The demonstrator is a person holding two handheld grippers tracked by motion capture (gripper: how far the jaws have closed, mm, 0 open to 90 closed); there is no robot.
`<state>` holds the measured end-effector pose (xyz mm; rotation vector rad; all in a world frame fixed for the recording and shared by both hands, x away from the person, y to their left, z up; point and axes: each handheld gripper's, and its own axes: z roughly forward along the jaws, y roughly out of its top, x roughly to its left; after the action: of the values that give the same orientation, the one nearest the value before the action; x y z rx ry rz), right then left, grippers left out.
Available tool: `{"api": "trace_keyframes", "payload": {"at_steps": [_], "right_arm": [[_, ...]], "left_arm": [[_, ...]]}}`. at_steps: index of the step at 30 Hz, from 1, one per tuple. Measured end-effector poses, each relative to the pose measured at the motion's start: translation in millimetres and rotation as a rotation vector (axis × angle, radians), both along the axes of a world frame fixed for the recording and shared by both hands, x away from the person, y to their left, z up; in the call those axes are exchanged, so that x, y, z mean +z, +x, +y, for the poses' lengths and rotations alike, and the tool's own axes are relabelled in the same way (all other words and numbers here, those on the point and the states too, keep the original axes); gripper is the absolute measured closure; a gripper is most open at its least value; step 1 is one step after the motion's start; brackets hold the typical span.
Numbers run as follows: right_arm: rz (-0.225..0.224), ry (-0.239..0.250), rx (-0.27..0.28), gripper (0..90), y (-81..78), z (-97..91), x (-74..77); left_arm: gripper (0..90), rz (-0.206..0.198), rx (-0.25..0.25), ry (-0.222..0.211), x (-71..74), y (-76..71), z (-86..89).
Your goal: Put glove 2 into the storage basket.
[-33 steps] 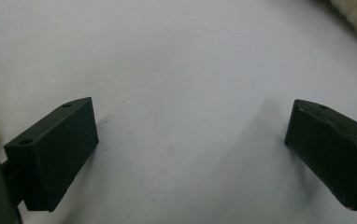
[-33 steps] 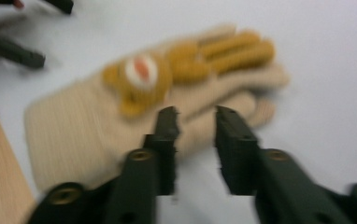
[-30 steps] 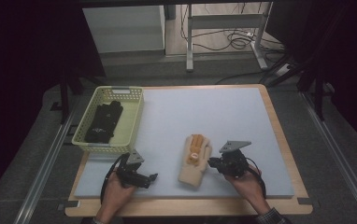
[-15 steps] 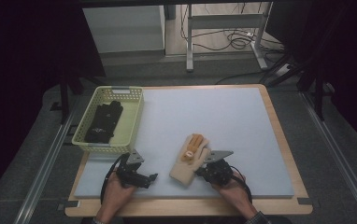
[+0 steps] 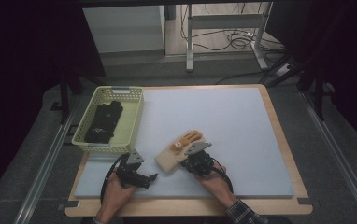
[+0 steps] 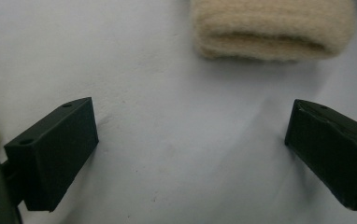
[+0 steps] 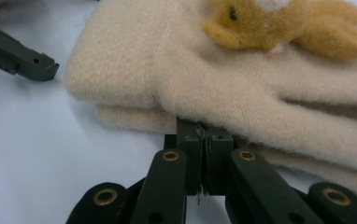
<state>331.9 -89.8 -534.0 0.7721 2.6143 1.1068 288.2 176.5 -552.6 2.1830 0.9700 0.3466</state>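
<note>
One glove (image 5: pixel 106 122) sits binned, while the right gripper (image 7: pixel 203 140) pinches the cream glove's (image 7: pixel 260 88) edge shut; left gripper (image 6: pixel 186 154) gapes empty.

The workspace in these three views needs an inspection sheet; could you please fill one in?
Surface: pale blue mat on a wooden table.
Job's things: cream gloves, stacked, with an orange plush trim.
Clutter: yellow basket holding dark gloves.
Grippers: right gripper shut, tips against the gloves' edge; left gripper open over bare mat.
Cables: black cable loops from the left gripper.
Surroundings: metal frame, floor cables.
</note>
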Motion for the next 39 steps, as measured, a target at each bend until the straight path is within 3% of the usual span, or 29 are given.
{"api": "trace_keyframes", "payload": {"at_steps": [6,11,14,20,26,32,35,37,39], "right_arm": [[0.018,-0.001,0.015,78.7,0.3,-4.1,2.1],[-0.006,-0.016,0.007,71.5,-0.1,-21.5,14.4],[-0.041,-0.028,-0.036,66.8,0.7,-39.6,21.5],[-0.058,-0.029,-0.134,59.4,5.8,-82.0,25.0],[-0.062,-0.011,-0.275,52.2,8.5,-137.1,20.0],[-0.064,-0.008,-0.341,40.8,8.2,-163.4,12.6],[-0.071,-0.032,-0.353,32.9,7.5,-170.1,6.0],[-0.073,-0.008,-0.353,29.5,7.2,-173.1,4.0],[-0.074,-0.019,-0.344,26.4,6.7,-171.6,3.5]], "left_arm": [[2.1,-0.003,0.004,0.007,0.0,-0.2,-0.6],[1.8,0.000,0.004,0.008,0.1,0.0,-0.6],[1.9,0.001,0.003,0.008,0.1,0.1,-0.6],[2.0,0.003,0.003,0.006,0.1,0.3,-0.6],[2.2,0.006,0.004,0.001,0.1,0.7,0.0],[2.1,0.007,0.004,0.000,0.0,0.8,0.0],[2.1,0.008,0.003,0.000,0.0,0.9,0.0],[2.0,0.007,0.003,0.000,0.0,0.9,0.1],[2.0,0.007,0.003,0.000,0.0,0.8,0.0]]}}
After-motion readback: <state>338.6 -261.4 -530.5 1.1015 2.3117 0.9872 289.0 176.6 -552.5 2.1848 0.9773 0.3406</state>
